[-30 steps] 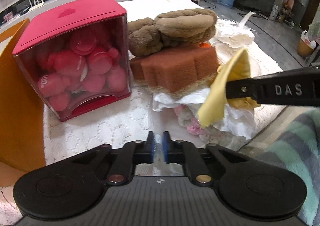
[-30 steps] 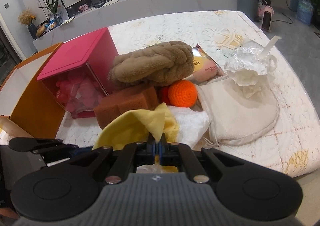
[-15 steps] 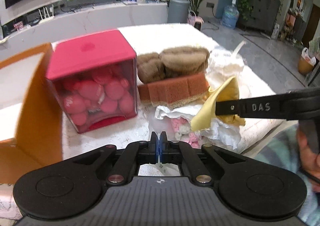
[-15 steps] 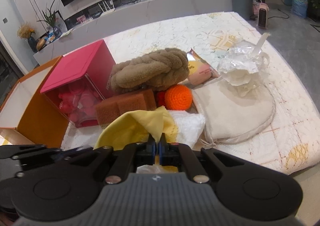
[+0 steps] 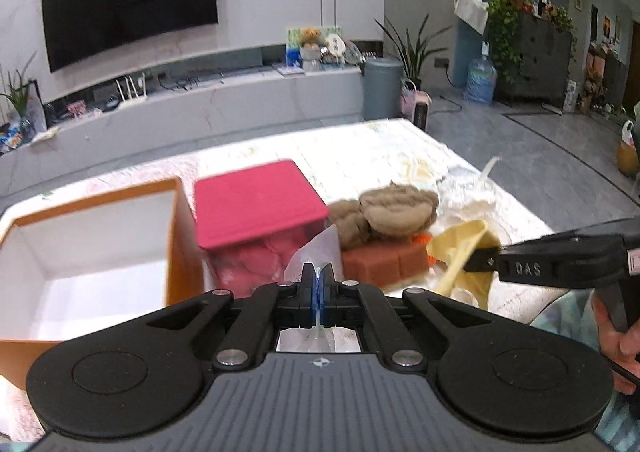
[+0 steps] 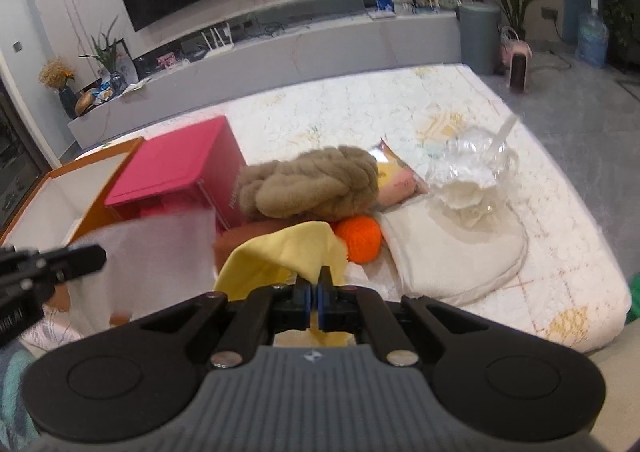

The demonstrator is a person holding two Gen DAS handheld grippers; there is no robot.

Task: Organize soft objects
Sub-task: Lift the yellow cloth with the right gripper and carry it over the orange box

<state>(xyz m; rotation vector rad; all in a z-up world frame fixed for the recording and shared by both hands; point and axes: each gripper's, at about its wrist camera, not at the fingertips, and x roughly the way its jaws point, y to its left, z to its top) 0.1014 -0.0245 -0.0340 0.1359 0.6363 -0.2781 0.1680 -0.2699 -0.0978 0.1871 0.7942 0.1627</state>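
Note:
My left gripper [image 5: 318,277] is shut on a thin white cloth [image 5: 314,252], which stands up from its jaws. In the right wrist view the white cloth [image 6: 160,252] hangs from that gripper [image 6: 94,255] at the left, raised above the bed. My right gripper [image 6: 316,288] is shut on a yellow cloth [image 6: 280,252] that drapes forward over its fingers. From the left wrist view the right gripper [image 5: 474,258] comes in from the right with the yellow cloth [image 5: 460,248]. Beyond lie a brown plush [image 6: 312,184], a brown sponge [image 5: 384,262] and an orange yarn ball [image 6: 358,238].
An open orange box [image 5: 176,236] with a white inside stands at the left, next to a pink lidded box [image 5: 256,208]. A white cushion [image 6: 452,256], a crumpled clear bag [image 6: 468,168] and a pink packet [image 6: 396,180] lie on the quilted bed [image 6: 560,236]. A person's hand [image 5: 616,336] holds the right gripper.
Both grippers have risen, the left one more, and it has lifted the white cloth off the pile. The open orange box has come into fuller view.

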